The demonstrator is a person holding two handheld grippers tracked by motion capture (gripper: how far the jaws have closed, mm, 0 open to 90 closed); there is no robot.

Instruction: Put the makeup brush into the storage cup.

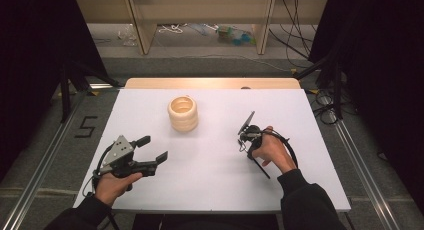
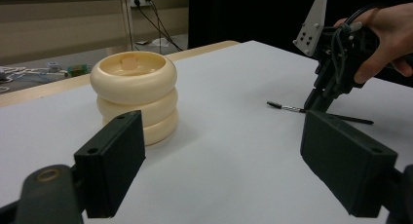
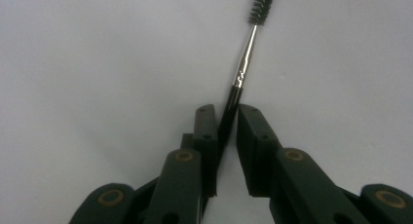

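The right gripper's (image 3: pixel 227 131) jaws pinch the brush (image 3: pixel 243 68) by its handle, lying flat near the table's (image 1: pixel 210 185) right edge. The left gripper (image 1: pixel 152 148) waits wide apart and empty by the left edge. This looks like the pick-up; next comes a straight lift toward the ringed pot (image 1: pixel 183 113) near the far edge.

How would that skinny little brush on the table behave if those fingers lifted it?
The brush looks thin and light, so it should lift easily. Its round, shiny handle may slip or swivel in the right gripper. Pushed sideways, it could roll.
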